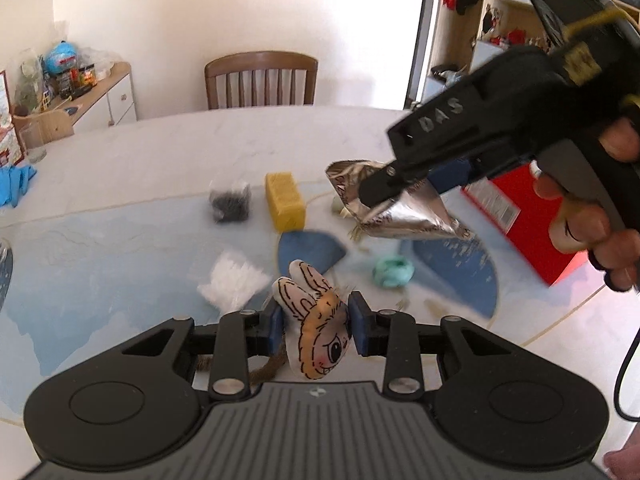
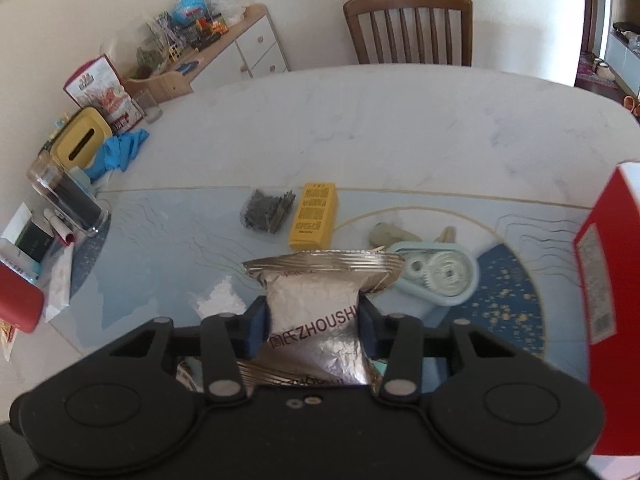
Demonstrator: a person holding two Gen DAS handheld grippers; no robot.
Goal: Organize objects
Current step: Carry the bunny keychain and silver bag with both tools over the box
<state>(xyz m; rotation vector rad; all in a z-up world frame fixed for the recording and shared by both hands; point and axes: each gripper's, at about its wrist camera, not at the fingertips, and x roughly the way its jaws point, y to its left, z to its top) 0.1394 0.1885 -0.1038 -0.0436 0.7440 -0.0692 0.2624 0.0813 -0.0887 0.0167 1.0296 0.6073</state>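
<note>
My left gripper (image 1: 316, 322) is shut on a small plush doll head (image 1: 316, 332) with drawn hair and one eye, held above the table. My right gripper (image 2: 314, 326) is shut on a silver foil packet (image 2: 316, 316) printed ZHOUSHI; the packet (image 1: 396, 204) also shows in the left wrist view, held by the right gripper (image 1: 380, 192) above the table. A red box (image 1: 532, 220) stands at the right; its wall (image 2: 608, 280) fills the right edge of the right wrist view.
On the table lie a yellow box (image 2: 314, 216), a bag of dark bits (image 2: 268, 210), a white plastic bag (image 1: 234, 280), a green tape dispenser (image 2: 438, 276) and a green lump (image 1: 394, 272). A wooden chair (image 2: 408, 26) stands behind. Clutter (image 2: 60, 200) lines the left edge.
</note>
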